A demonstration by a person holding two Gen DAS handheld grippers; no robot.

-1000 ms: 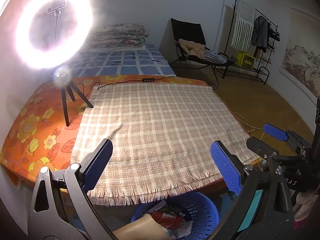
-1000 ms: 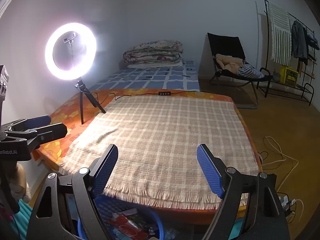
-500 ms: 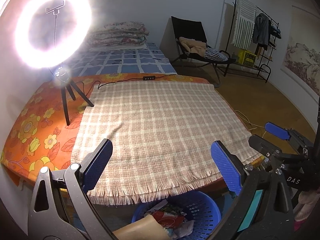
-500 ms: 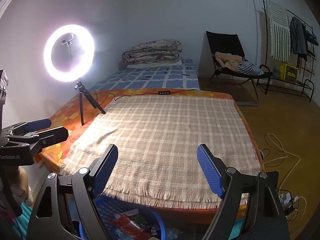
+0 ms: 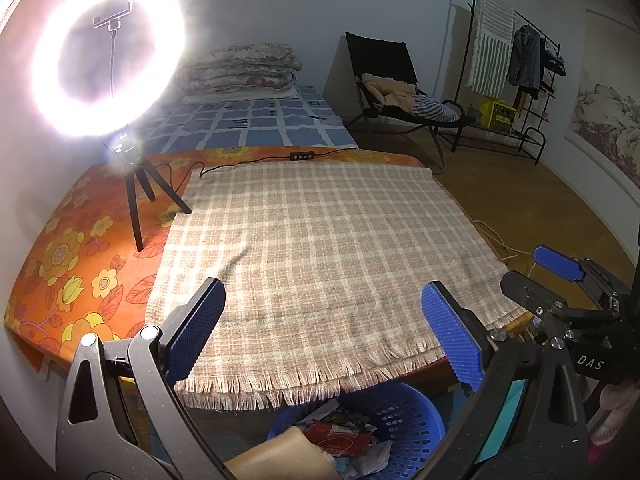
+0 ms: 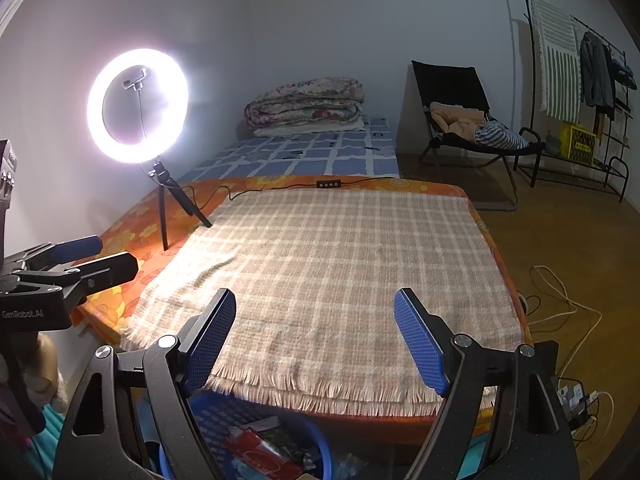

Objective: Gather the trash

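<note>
Left wrist view: nearest, below the bed edge, the blue basket holds wrappers and crumpled paper trash. The left gripper hangs above it, fingers spread wide, holding and touching nothing. The right gripper likewise stands wide apart and empty over the same basket. Beyond, the plaid blanket shows no litter on its surface; collection therefore appears complete or nearly so. Farther back stand the ring light and folded quilts.
</note>
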